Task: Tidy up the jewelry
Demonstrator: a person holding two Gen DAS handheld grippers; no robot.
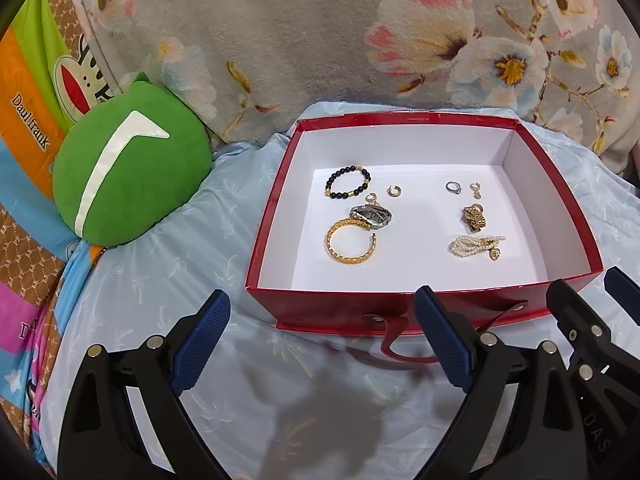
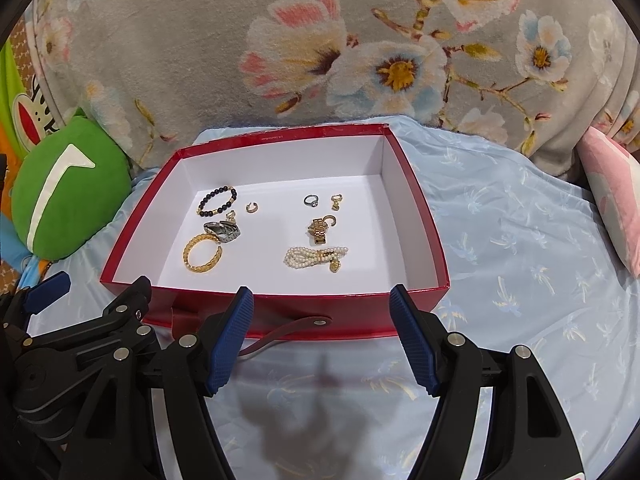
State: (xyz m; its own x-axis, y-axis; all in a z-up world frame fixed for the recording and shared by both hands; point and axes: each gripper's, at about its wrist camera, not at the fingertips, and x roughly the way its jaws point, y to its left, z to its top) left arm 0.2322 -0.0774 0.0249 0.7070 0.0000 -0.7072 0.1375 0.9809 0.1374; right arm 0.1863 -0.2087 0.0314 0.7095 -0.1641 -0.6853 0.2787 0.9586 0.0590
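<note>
A red box [image 1: 400, 308] with a white inside sits on a light blue sheet; it also shows in the right wrist view [image 2: 280, 316]. Inside lie a black bead bracelet [image 1: 347, 182], a gold bangle [image 1: 351, 246], a silver bracelet [image 1: 371, 216], a gold watch band [image 1: 474, 218], a pearl bracelet [image 1: 476, 246], a silver ring [image 1: 453, 187] and small gold earrings [image 1: 394, 191]. My left gripper [image 1: 322, 332] is open and empty in front of the box. My right gripper [image 2: 322, 332] is open and empty, beside the left one.
A green plush cushion [image 1: 124, 168] lies left of the box. A grey floral blanket [image 1: 320, 32] rises behind it. A pink pillow [image 2: 612, 192] lies at the right. A colourful printed sheet [image 1: 28, 112] is at the far left.
</note>
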